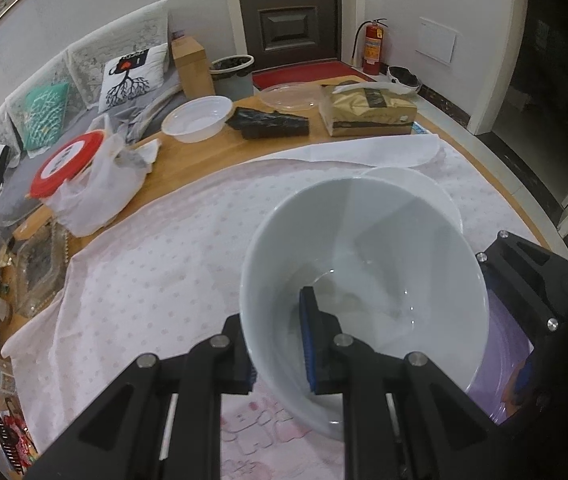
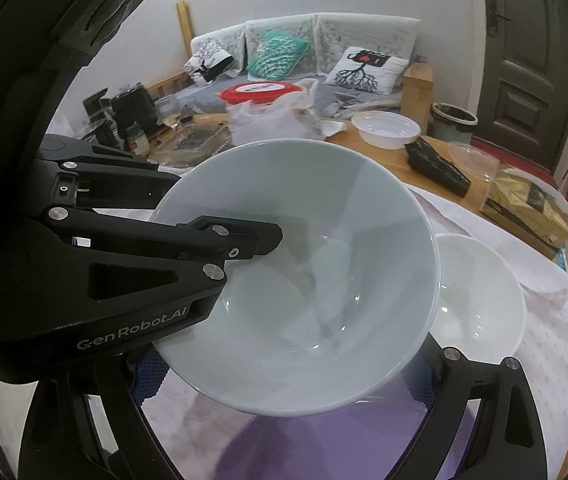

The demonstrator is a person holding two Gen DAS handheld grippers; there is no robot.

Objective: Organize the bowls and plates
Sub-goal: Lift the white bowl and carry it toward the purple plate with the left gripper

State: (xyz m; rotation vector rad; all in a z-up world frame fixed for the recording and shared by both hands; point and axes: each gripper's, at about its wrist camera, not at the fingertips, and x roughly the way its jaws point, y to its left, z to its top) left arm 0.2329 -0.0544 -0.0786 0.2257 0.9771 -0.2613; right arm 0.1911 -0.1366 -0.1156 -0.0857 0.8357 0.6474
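White lettering reading "GenRobot.AI" stands on the black body of the left gripper (image 2: 268,240), at the near left of the right wrist view. Print on other things is too blurred to read.

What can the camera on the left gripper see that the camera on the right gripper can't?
Only the left wrist view shows the whole red fire extinguisher standing by the dark door, plus the red doormat.

Only the right wrist view shows the black appliance and the green-capped jar at the table's far end, and the writing on the left gripper's side.

Both show the big pale bowl pinched at its rim by the left gripper, a white bowl behind it, a purple plate at the open right gripper, the red-lidded container and the sofa cushions.
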